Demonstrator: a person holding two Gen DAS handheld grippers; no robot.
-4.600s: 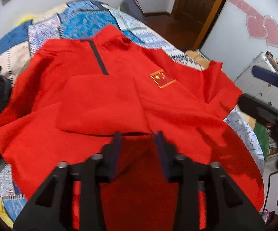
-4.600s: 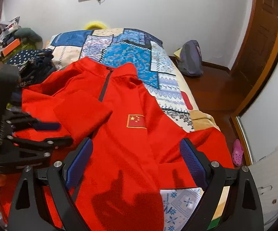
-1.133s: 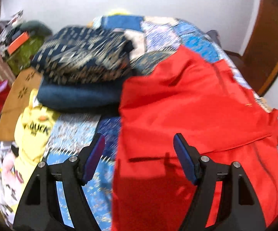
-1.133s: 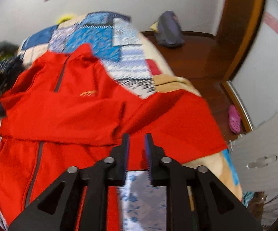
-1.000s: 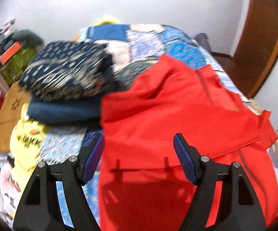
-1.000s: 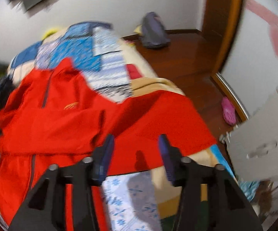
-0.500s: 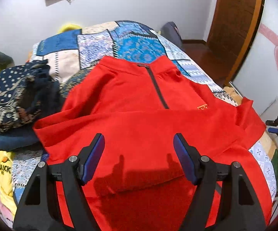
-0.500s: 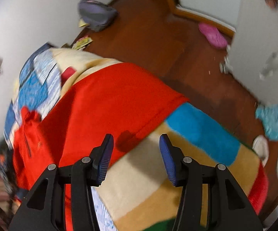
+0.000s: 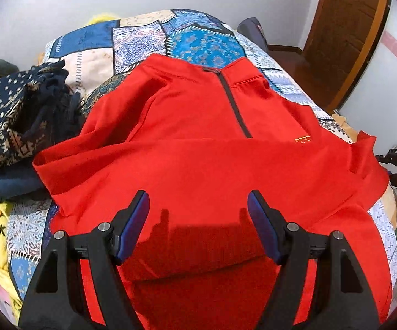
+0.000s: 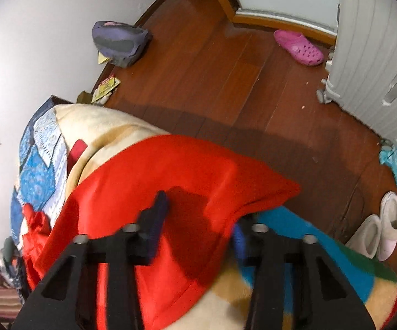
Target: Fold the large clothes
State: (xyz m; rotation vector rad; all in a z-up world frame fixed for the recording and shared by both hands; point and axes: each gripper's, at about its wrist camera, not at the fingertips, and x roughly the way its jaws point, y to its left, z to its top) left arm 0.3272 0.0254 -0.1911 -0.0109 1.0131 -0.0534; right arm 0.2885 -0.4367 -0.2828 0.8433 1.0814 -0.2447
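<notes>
— So, where is the jacket now?

— The red jacket (image 9: 198,165) lies on the patchwork bed (image 9: 198,38), collar toward the wall, with one sleeve already laid across the chest. The other sleeve (image 10: 187,170) hangs over the bed's side, above the wooden floor (image 10: 226,68).

— And the two tongs?

— The left gripper (image 9: 198,220) hovers above the lower front with its jaws wide apart, holding nothing. The right gripper (image 10: 198,220) is also apart, one finger on top of the sleeve cloth and the other under its edge, so it is not closed yet, I think.

— How should this step go well?

— Close firmly near the cuff edge, take only the sleeve and not the beige blanket (image 10: 226,302) below. Then lift and carry it across the chest, flat, without dragging the body crooked.
</notes>
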